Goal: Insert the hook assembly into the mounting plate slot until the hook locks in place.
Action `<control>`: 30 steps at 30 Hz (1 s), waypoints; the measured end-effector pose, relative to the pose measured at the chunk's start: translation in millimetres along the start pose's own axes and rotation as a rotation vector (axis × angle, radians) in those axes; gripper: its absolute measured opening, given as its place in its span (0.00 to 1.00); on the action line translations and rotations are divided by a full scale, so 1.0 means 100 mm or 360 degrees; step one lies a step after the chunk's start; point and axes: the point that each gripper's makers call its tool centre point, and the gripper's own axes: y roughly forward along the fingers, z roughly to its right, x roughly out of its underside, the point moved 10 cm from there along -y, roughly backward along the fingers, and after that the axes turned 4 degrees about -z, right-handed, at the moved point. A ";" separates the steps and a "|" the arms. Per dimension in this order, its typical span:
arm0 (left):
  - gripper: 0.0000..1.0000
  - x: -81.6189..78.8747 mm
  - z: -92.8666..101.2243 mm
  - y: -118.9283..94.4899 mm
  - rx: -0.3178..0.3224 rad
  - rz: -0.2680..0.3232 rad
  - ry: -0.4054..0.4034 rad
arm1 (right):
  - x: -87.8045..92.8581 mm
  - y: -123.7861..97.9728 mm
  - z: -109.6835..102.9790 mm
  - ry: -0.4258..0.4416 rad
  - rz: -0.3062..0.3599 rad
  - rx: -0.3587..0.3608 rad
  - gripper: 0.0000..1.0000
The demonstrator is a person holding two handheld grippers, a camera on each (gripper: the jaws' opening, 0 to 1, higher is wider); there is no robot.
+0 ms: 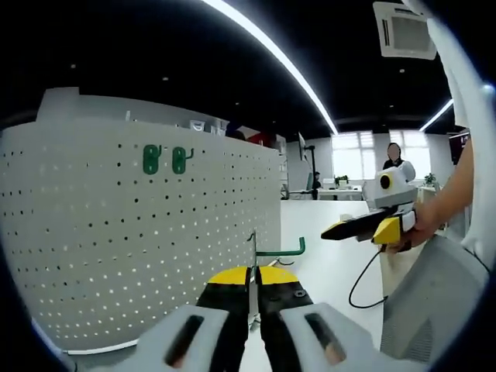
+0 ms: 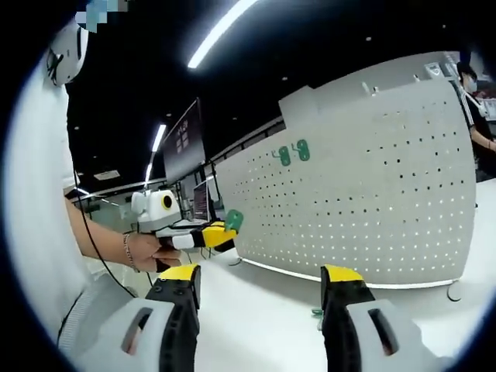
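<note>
The left gripper (image 1: 253, 288) has its jaws closed on a green hook (image 1: 280, 249) with a thin metal stem, held in front of the white pegboard (image 1: 116, 256) where two green hooks (image 1: 165, 160) already hang, while the right gripper (image 2: 262, 288) stands wide open and empty.

I see a ceiling light strip (image 1: 271, 50) and an air vent (image 1: 403, 29) overhead, windows (image 1: 358, 153) far back, and a monitor (image 2: 184, 141) (dark-screened) by the desks.
</note>
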 end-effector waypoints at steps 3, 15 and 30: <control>0.02 -0.01 0.01 0.00 -0.0003 -0.0003 0.0000 | -0.02 0.07 -0.02 0.0005 0.0010 -0.0016 0.59; 0.02 -0.02 0.03 0.01 -0.0016 0.0001 -0.0003 | -0.07 0.29 -0.04 0.0040 0.0043 -0.0075 0.57; 0.02 -0.04 0.05 0.02 -0.0030 0.0011 -0.0005 | -0.18 0.58 -0.10 0.0058 0.0081 -0.0144 0.54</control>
